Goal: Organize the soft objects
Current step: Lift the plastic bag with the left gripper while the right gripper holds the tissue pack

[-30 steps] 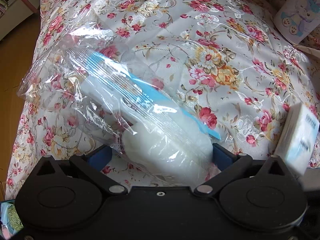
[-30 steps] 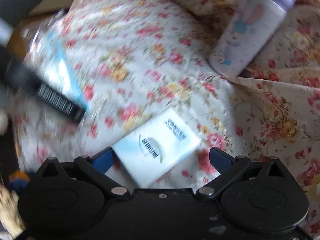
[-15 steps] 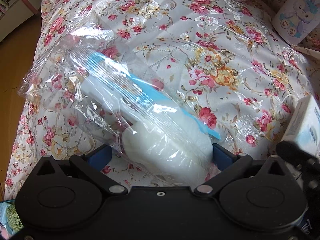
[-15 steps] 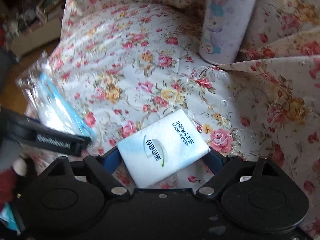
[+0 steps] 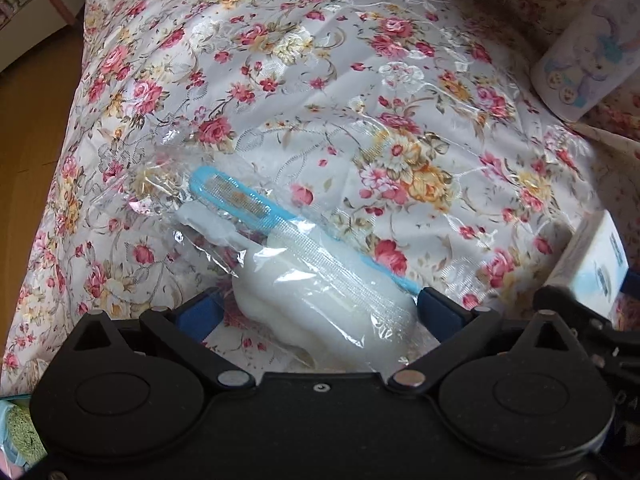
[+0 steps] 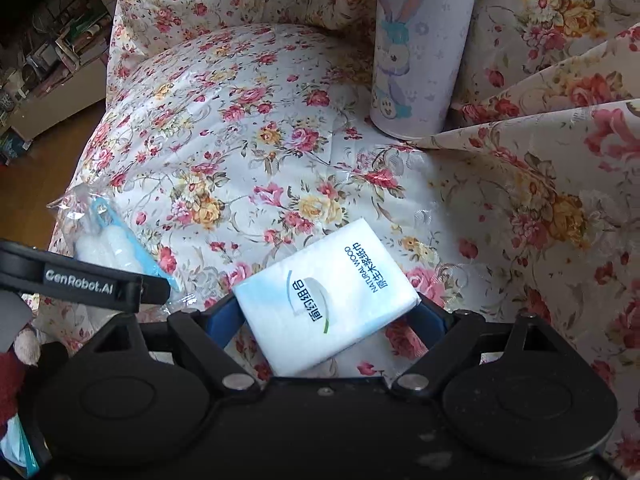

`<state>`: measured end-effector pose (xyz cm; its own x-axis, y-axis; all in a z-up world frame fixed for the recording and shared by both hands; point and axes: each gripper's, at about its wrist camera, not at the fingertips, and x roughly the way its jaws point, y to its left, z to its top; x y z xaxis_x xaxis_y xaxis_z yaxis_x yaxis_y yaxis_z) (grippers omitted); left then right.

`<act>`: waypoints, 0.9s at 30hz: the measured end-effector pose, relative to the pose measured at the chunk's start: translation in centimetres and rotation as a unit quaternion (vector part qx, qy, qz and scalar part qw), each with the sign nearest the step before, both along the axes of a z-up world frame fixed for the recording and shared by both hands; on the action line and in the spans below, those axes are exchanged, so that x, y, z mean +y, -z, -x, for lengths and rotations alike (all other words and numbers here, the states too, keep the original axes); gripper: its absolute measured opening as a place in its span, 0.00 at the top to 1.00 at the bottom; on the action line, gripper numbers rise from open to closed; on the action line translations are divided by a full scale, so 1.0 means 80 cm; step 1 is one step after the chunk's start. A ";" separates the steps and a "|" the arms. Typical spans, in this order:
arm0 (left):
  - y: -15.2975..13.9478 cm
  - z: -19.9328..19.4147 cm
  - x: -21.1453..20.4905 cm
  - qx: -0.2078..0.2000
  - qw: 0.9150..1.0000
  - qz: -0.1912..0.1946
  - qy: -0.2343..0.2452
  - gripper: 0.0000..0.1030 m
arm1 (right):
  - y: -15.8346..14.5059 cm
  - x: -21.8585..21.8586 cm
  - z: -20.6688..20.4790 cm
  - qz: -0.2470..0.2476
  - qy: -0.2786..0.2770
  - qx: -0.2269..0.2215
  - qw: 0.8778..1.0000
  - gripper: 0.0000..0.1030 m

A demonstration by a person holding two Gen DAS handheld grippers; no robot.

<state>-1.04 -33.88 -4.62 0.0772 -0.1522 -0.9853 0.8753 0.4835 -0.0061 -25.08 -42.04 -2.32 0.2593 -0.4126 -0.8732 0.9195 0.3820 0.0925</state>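
Your right gripper (image 6: pixel 326 312) has just been closing, and its blue pads now pinch the tissue pack (image 6: pixel 326 292) across its two long edges, low between the fingers. The pack sits skewed in the grip, one corner at the gripper body, and it lies over the floral bed cover (image 6: pixel 248 128). Expect it to be light and squashy under a slick film; it will likely give under pressure, so keep the hold across the middle of the pack, not at a corner, where it could twist out.

Your left gripper (image 5: pixel 320 312) has its jaws closed on the white padded roll inside the clear plastic bag (image 5: pixel 320 304). The right pad presses the roll; the left-pad contact is less plain through the film. The bag's blue zip strip (image 5: pixel 240 200) trails loose beyond the fingers. The film looks slippery and crinkly, so hold the soft bulk, not the film.

Farther back, a patterned bottle (image 6: pixel 420 48) stands upright on the cover, well apart from both loads.
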 end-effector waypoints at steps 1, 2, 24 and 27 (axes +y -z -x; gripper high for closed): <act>0.000 -0.001 -0.002 0.000 1.000 -0.001 -0.004 0.04 | 0.000 0.000 0.000 -0.001 0.000 0.000 1.000 0.15; -0.001 -0.003 -0.002 0.003 1.000 0.002 -0.008 0.04 | 0.001 0.000 0.000 -0.001 0.000 0.001 1.000 0.15; 0.001 0.007 -0.001 -0.006 0.999 0.017 -0.036 0.28 | 0.000 0.001 -0.002 0.006 0.007 0.013 1.000 0.15; -0.008 0.012 -0.001 -0.013 0.999 0.027 -0.030 0.40 | -0.001 0.001 -0.003 0.011 0.006 0.013 1.000 0.15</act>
<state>-2.00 -33.93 -4.01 0.1132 -0.1988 -0.9735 0.8446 0.5353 -0.0111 -24.85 -41.96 -2.27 0.2311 -0.4336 -0.8710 0.9257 0.3734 0.0597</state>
